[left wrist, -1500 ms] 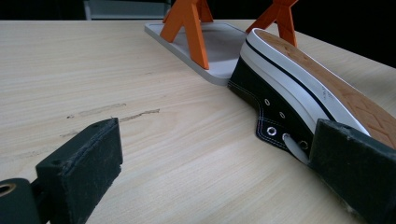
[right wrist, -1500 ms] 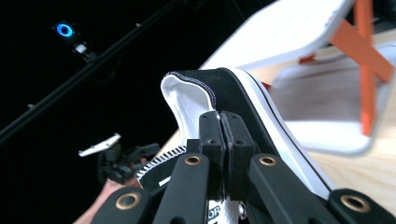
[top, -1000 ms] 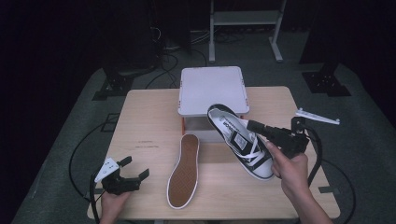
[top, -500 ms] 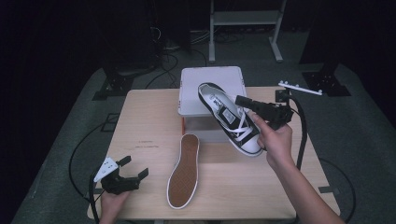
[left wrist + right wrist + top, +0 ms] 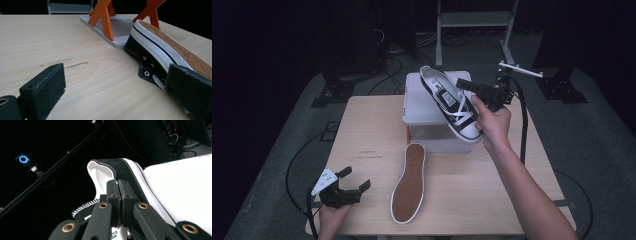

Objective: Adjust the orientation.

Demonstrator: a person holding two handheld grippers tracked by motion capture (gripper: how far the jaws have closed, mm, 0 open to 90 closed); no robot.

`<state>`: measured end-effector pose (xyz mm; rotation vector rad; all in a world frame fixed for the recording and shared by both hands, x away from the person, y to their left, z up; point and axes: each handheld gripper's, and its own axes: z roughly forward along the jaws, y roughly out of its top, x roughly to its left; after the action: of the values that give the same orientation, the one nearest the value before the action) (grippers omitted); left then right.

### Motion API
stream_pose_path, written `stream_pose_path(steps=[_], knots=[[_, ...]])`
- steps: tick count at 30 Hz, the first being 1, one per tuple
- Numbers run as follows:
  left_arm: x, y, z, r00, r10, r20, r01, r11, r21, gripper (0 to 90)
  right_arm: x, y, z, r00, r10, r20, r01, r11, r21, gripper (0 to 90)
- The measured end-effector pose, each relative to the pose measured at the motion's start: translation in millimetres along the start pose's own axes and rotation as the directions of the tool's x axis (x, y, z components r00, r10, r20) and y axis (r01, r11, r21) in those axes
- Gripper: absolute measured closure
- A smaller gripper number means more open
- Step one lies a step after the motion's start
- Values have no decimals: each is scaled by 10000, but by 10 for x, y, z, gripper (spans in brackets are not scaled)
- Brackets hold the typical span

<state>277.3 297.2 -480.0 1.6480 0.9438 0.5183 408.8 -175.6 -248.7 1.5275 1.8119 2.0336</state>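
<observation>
A black low-top sneaker with white laces and toe cap hangs tilted in the air over the white stand. My right gripper is shut on its side collar. In the right gripper view the two jaws meet on the thin edge of the sneaker, near its white lining. The second sneaker lies sole-up on the table's middle front. My left gripper rests at the front left, open, with nothing between its jaws. In the left gripper view that gripper faces the sole-up sneaker, which lies just beyond its right jaw.
The white stand's grey base carries orange crossed legs at the back middle of the wooden table. Bare wood lies left of the sole-up sneaker. A black cable trails from the right gripper off the table's right side.
My right hand has carried the sneaker up and toward the far left, from above the table's right part to over the white stand. The left gripper has stayed put.
</observation>
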Motion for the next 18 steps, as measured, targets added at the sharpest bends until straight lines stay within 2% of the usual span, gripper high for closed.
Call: stream_pose_path(steps=[7, 8, 10, 18], knots=[[-9, 2, -8, 10000, 56, 53, -56, 10000, -35, 22, -67, 140, 300, 9974, 679, 238, -673, 9975, -235, 879], [-9, 2, -8, 10000, 56, 53, -56, 10000, -35, 22, -67, 140, 300, 9974, 679, 238, -673, 9975, -235, 879], [-8, 4, -10, 9999, 109, 66, -109, 9999, -38, 22, -130, 189, 394, 9956, 850, 385, -834, 9957, -398, 879], [-8, 10, -28, 9998, 173, 30, -172, 9997, -144, 22, -349, 245, 570, 9860, 1341, 995, -1283, 9897, -631, 879]])
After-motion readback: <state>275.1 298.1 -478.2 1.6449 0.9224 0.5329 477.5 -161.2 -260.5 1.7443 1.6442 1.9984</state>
